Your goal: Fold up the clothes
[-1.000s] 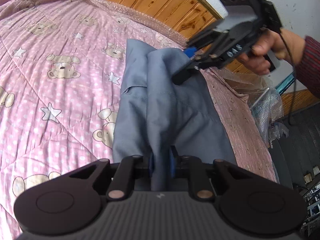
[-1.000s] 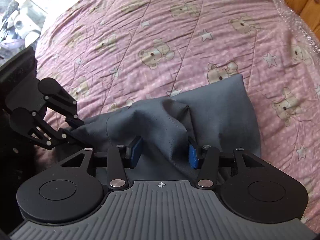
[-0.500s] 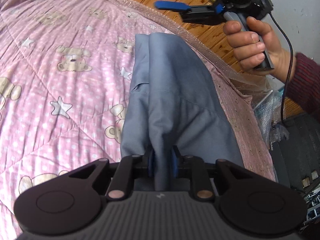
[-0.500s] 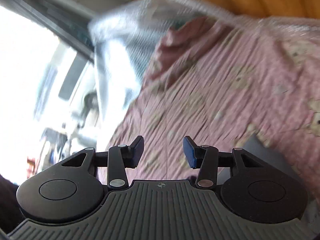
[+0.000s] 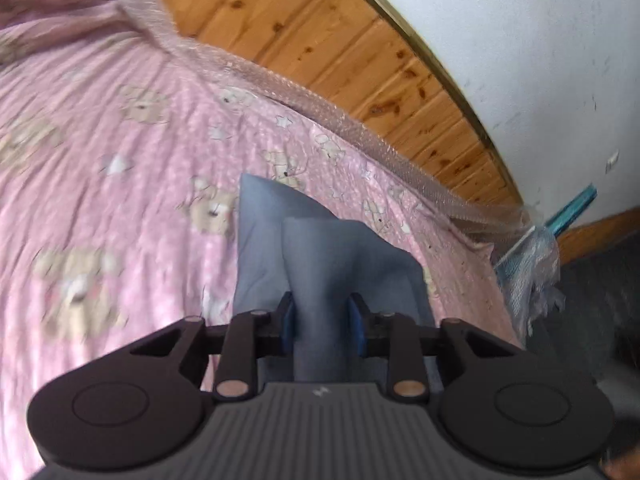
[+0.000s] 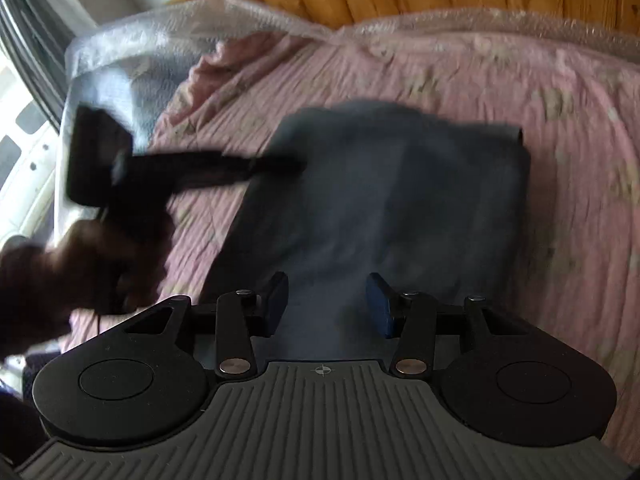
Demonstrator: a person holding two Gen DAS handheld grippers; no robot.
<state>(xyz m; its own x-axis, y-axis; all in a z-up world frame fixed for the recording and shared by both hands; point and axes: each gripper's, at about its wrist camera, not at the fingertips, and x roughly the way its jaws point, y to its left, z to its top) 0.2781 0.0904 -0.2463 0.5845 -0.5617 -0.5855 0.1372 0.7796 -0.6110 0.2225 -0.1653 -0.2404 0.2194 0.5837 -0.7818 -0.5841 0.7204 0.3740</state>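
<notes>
A grey-blue garment (image 5: 360, 264) lies folded on the pink quilt. A raised fold of it runs back between the blue pads of my left gripper (image 5: 320, 320), whose jaws are opening while the pads still touch the cloth. In the right wrist view the garment (image 6: 400, 184) looks like a blurred dark rectangle. My right gripper (image 6: 328, 304) hovers open over its near edge with nothing pinched. That view also shows the left gripper (image 6: 288, 166), held by a hand (image 6: 80, 272), reaching in to the garment's left edge.
The pink bear-print quilt (image 5: 120, 200) covers the bed. Bubble wrap (image 5: 360, 136) lines its far edge below a wooden headboard (image 5: 320, 40) and a white wall. A plastic-wrapped bundle (image 5: 536, 264) hangs at the bed's right corner. A bright window (image 6: 24, 120) is at the left.
The right gripper let go of the garment, swung up and away, and now looks down on it again. It has left the left wrist view. The left gripper moved with its fold.
</notes>
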